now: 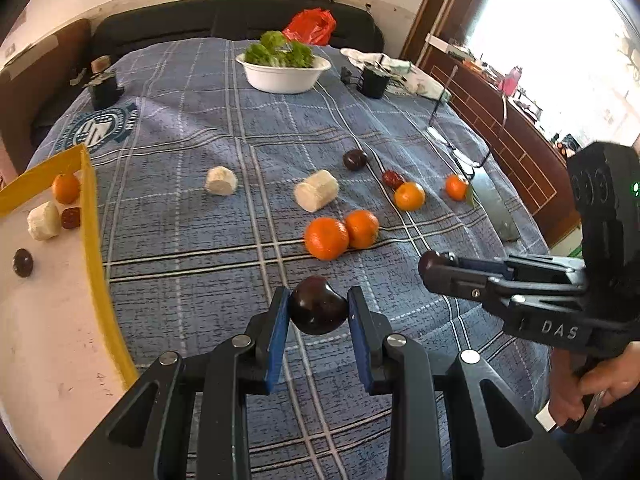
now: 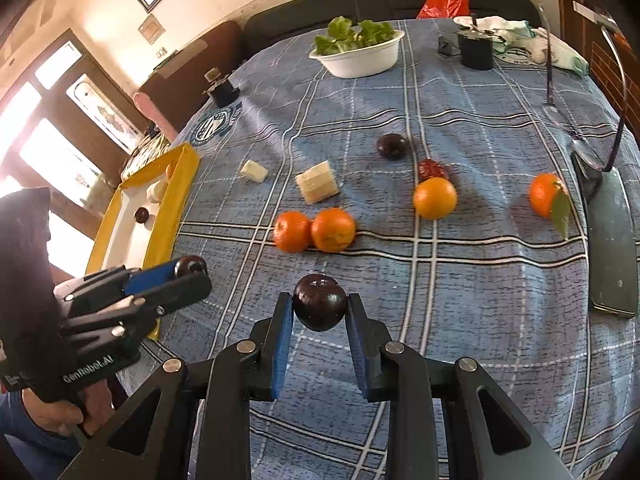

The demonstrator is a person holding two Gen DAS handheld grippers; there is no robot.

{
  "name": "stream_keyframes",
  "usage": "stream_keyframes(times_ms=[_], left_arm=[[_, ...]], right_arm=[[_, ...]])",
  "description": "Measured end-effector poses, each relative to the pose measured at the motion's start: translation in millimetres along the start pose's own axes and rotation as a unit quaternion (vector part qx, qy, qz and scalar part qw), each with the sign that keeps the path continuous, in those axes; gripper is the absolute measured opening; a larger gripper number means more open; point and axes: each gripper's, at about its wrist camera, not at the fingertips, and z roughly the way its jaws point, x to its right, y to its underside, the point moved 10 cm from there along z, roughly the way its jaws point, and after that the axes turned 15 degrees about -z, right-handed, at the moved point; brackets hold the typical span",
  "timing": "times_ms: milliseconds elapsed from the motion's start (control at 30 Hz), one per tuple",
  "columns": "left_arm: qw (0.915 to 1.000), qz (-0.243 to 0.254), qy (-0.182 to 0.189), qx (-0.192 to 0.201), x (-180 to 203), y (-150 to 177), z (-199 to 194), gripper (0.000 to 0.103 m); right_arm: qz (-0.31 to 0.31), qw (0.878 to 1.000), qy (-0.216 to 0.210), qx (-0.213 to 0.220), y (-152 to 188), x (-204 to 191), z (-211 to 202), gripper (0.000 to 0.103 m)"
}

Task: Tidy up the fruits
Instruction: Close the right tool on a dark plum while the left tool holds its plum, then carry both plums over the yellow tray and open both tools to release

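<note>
My left gripper (image 1: 318, 300) is shut on a dark plum (image 1: 316, 314) above the blue checked cloth. My right gripper (image 2: 320, 304) is shut on a second dark plum (image 2: 320, 300). It shows in the left wrist view as the right gripper (image 1: 434, 270), low at the right. A yellow-rimmed tray (image 1: 90, 208) at the left holds an orange, a white chunk, a red date and a plum. Loose on the cloth lie two touching oranges (image 1: 326, 238), two more oranges (image 1: 409, 196), a date (image 1: 393, 179), a plum (image 1: 355, 159) and two white chunks (image 1: 316, 191).
A white bowl of greens (image 1: 282, 72), a black cup (image 1: 374, 80) and a white cloth stand at the far end. A cleaver (image 1: 496, 204) lies along the right edge. A black jar (image 1: 105, 88) sits far left. A red bag (image 1: 310, 26) lies on the sofa behind.
</note>
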Motion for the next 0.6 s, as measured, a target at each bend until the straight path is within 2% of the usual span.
stream_keyframes(times_ms=[400,600], left_arm=[[0.9965,-0.062,-0.018,0.053,-62,-23,-48,0.028],[0.9925,-0.098,-0.036,0.064,-102,-24,-63,0.028]], right_arm=[[-0.044,0.999,-0.017,-0.008,-17,-47,16,0.03],[-0.063,0.997,-0.033,-0.009,-29,-73,28,0.03]])
